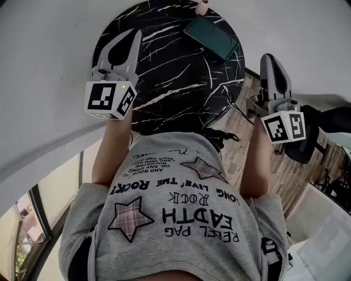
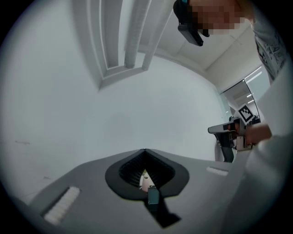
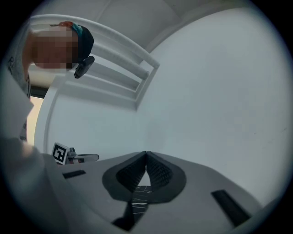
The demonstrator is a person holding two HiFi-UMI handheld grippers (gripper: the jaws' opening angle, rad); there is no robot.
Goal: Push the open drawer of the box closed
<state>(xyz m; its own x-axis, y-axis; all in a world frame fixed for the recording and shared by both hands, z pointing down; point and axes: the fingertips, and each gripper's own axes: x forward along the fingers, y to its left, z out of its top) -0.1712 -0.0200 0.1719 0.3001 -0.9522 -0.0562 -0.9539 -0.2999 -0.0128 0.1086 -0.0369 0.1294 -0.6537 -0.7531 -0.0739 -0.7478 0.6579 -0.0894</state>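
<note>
Black white-veined marble table (image 1: 164, 93); dark teal flat case (image 1: 211, 37). Grey left gripper (image 1: 136, 34) and right gripper (image 1: 269, 57), black-and-white square markers. Grey shirt (image 1: 181, 230), black lettering, plaid stars. Brown plank floor (image 1: 285, 170).

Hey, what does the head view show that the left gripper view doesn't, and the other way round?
Only the head view: the black marble table's round outline, the wooden floor and the left tool's marker cube. Only the left gripper view: the white wall, a white frame high up and the head camera. Both: the left tool, shut, the right tool, the dark green box and a small pale object; the left gripper view sees those last two through its tool's gap.
</note>
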